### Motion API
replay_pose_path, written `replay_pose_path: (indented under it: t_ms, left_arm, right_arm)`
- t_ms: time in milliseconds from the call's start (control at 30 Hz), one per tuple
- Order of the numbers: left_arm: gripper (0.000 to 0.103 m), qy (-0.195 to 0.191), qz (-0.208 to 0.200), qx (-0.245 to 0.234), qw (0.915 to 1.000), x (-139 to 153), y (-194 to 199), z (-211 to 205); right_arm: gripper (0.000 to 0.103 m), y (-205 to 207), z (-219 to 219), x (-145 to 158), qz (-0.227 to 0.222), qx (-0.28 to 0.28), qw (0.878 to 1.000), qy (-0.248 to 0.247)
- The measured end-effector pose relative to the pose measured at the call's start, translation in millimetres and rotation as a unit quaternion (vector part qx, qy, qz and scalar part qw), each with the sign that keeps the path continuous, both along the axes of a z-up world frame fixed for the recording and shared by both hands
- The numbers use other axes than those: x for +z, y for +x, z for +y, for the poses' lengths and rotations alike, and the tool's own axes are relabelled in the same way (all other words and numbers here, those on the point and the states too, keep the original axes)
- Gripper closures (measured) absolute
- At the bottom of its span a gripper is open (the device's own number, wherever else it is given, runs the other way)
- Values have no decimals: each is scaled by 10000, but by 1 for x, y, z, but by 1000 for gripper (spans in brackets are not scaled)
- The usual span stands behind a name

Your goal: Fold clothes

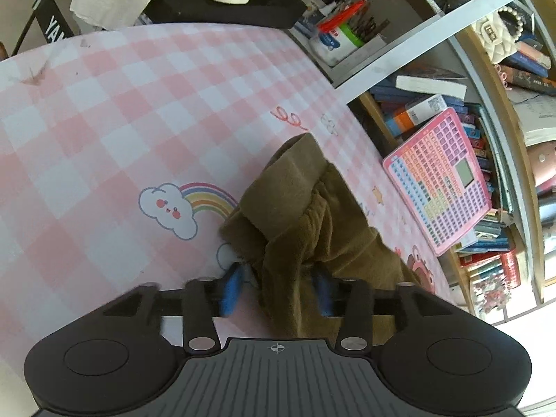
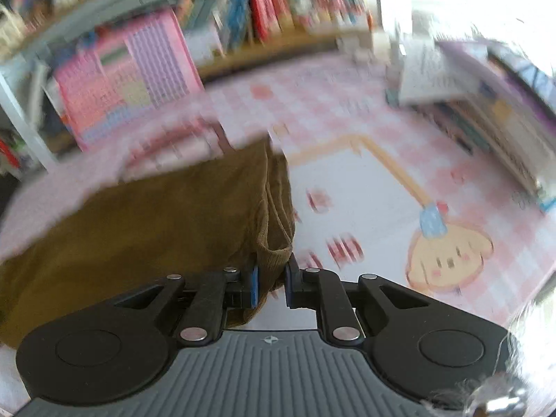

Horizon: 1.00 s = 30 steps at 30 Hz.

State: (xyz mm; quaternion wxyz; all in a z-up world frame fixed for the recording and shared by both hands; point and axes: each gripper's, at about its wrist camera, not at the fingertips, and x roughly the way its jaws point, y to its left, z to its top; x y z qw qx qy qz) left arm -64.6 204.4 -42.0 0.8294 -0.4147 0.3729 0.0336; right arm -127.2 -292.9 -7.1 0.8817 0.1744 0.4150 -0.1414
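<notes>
Olive-brown garment point(image 1: 305, 215) lies bunched on the pink checked table cover point(image 1: 121, 104), near the cloud-and-rainbow print point(image 1: 180, 208), with a gathered waistband showing among the folds. The left gripper point(image 1: 278, 290) has its blue fingers point(image 1: 231, 290) set wide apart, a fold of the cloth hanging loosely between them. In the blurred right wrist view, the right gripper point(image 2: 271, 285) is clamped on a ribbed edge of the garment point(image 2: 156, 226), its jaws nearly together on the fabric. A pink keypad toy point(image 1: 441, 180) leans against the bookshelf point(image 1: 486, 243) beside the table
</notes>
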Motion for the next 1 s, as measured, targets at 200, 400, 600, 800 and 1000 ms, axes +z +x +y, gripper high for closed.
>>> replay_pose_path:
  t_ms: [200,400,600,800,1000]
  left_arm:
    - [33,398,-128,-12,9991,19,-12,-4]
    - [29,995,-397,-191,9941,40,-27,-20]
    - [29,1244,-568,-476,9895,52,-29,-35]
    - [28,1301,-645,-684,9870,56,-31,-49]
    - [28,1212,-525,-861,9875,51,-32,-67]
  right_arm:
    - [75,-7,-6,-13,264,-207,9994,66]
    - [66,-17,12,3,-5,-125,9999,41]
    - [63,-19,28,7,-90,127,9999,22]
    - [62,-26,29,9,-88,140,9999,30]
    - [60,-28,27,5,-18,205,9997,100]
